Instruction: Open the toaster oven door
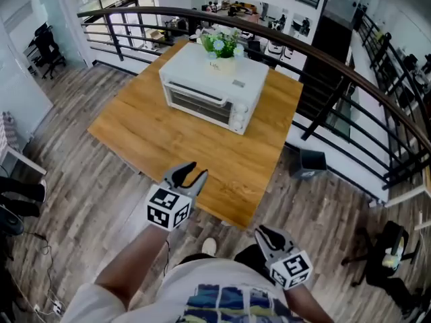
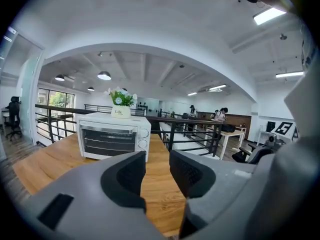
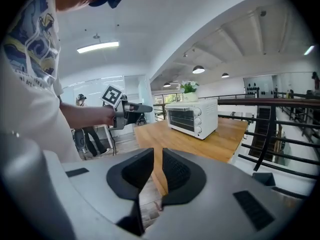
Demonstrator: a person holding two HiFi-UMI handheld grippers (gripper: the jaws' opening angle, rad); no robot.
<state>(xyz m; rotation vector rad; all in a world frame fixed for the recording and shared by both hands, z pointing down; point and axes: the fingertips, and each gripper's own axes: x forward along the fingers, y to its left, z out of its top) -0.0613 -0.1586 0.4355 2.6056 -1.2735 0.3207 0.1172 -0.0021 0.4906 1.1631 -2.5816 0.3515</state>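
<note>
White pot [image 2: 119, 113] atop toaster oven [image 2: 142, 145] — "Life" label; door [image 2: 108, 139] shut

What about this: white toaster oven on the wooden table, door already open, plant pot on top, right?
No: the door is shut, as the left gripper view shows. The white toaster oven sits on the wooden table, plant pot on top.

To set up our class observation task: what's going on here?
A person stands by a square wooden table, holding a two-jaw gripper in each hand. The left gripper reaches to the table's near edge. The right gripper is held further back, short of the table. Both have their jaws apart with nothing between them. The white boxy toaster oven, with a small potted green plant on top, sits further along the table, untouched, its glass door shut.
</note>
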